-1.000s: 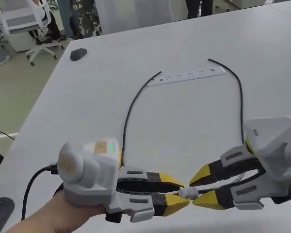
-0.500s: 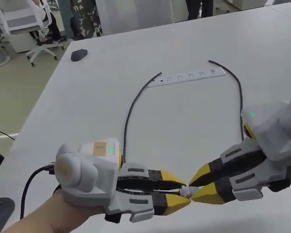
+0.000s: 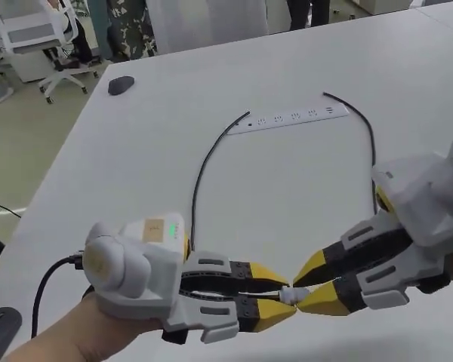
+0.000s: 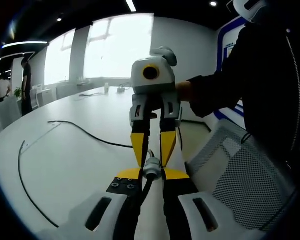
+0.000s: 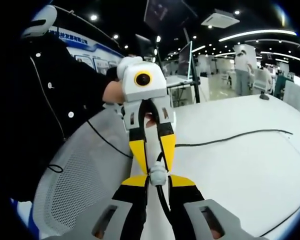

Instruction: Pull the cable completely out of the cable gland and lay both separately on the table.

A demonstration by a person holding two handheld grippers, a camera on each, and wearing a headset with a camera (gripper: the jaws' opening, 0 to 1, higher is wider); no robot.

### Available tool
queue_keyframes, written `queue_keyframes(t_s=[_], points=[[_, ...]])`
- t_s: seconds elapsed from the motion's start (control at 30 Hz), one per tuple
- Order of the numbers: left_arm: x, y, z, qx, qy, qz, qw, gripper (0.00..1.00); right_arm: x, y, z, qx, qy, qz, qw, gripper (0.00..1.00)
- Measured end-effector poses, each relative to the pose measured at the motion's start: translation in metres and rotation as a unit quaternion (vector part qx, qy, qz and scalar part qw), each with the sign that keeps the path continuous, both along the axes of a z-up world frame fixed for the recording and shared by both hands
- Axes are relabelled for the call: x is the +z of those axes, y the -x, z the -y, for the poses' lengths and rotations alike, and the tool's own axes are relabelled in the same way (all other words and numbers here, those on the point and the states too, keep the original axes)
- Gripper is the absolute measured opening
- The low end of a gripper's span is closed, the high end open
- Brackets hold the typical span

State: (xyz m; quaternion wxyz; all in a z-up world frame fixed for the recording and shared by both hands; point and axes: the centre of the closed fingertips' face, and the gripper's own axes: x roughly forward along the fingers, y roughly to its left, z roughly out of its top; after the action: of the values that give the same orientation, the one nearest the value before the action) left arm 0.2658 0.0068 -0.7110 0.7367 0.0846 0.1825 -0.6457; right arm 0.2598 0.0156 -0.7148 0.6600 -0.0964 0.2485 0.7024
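Observation:
A small white cable gland (image 3: 290,295) hangs just above the white table (image 3: 287,196), with the two grippers meeting at it tip to tip. My left gripper (image 3: 281,296) comes in from the left and my right gripper (image 3: 303,289) from the right, both shut at the gland. A thin black cable (image 3: 200,177) runs through the gland and loops away over the table on both sides. In the left gripper view the gland (image 4: 151,168) sits between my own yellow tips, with the cable trailing back between the jaws. The right gripper view shows the gland (image 5: 158,175) the same way.
A white power strip (image 3: 291,118) lies at the far side inside the cable loop. Near the table's far left edge is a dark mouse (image 3: 121,84). Office chairs (image 3: 57,38) and people's legs stand beyond the table. A black lead (image 3: 49,290) trails from the left gripper.
My right gripper has risen and tilted slightly. Both grippers still meet at the gland; the cable loop lies as before.

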Motion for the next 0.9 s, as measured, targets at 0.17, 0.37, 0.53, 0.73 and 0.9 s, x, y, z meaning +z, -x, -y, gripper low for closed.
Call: queue_keyframes(t_s=[0.17,0.37,0.53,0.73,0.9], points=[[0.0038,-0.0009,0.0002,0.001,0.008,0.000,1.0000,0.15,0.0015,0.0003,0.0003,-0.002,-0.005,-0.010,0.9999,0.08],[0.0051,-0.0008,0.0002,0.000,0.009,-0.001,1.0000,0.15,0.0028,0.0012,-0.0010,-0.001,-0.008,-0.020,0.9998,0.08],[0.0050,-0.0024,-0.0009,0.017,0.014,-0.032,0.9993,0.15,0.0055,0.0014,-0.0020,0.020,-0.014,0.056,0.9982,0.07],[0.0059,-0.0053,-0.0006,0.023,0.019,-0.060,0.9978,0.15,0.0060,-0.0004,0.0008,0.019,-0.012,0.130,0.9913,0.07],[0.0061,-0.0063,0.0007,0.026,0.018,-0.076,0.9966,0.15,0.0053,-0.0003,0.0020,0.011,-0.013,0.150,0.9885,0.07]])
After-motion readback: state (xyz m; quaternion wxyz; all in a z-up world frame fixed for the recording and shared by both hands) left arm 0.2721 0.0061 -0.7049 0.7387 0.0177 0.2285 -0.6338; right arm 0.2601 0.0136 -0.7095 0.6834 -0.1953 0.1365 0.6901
